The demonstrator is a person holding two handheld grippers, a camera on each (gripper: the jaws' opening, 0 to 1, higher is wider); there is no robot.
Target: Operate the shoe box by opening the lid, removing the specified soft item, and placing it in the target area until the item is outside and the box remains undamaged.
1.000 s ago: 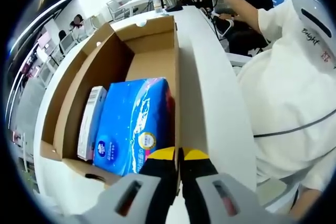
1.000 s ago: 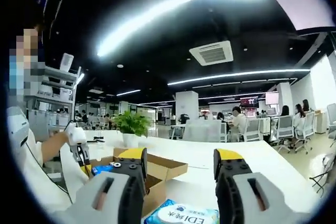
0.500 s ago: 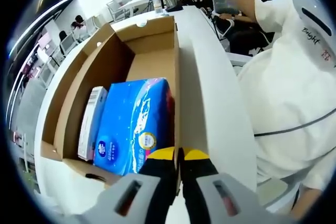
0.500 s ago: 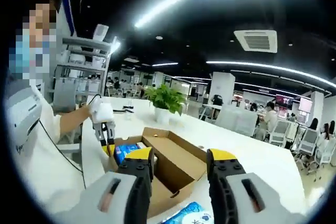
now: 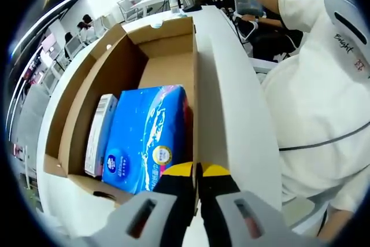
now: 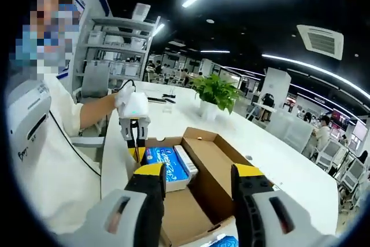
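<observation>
Your open cardboard shoe box (image 5: 133,79) sits on a white table (image 5: 237,114), and everything here is placed relative to that box. Inside it lies a blue soft tissue pack (image 5: 147,137), flat on the box floor at the end nearest your left gripper (image 5: 197,173). A narrow white carton (image 5: 99,134) lies just beside the pack, between it and the far long wall. The rest of the box floor is bare cardboard.

Your left gripper has its yellow-tipped jaws pinched together on the box's near wall, at the corner beside the blue pack. In the right gripper view you can see this same gripper (image 6: 134,143) clamped on the box rim from the other side.

Your right gripper (image 6: 197,180) hangs above the box (image 6: 196,183) with its jaws spread wide apart and nothing between them. At the very bottom of that view, beside the box, a bit of another blue pack (image 6: 226,241) shows
</observation>
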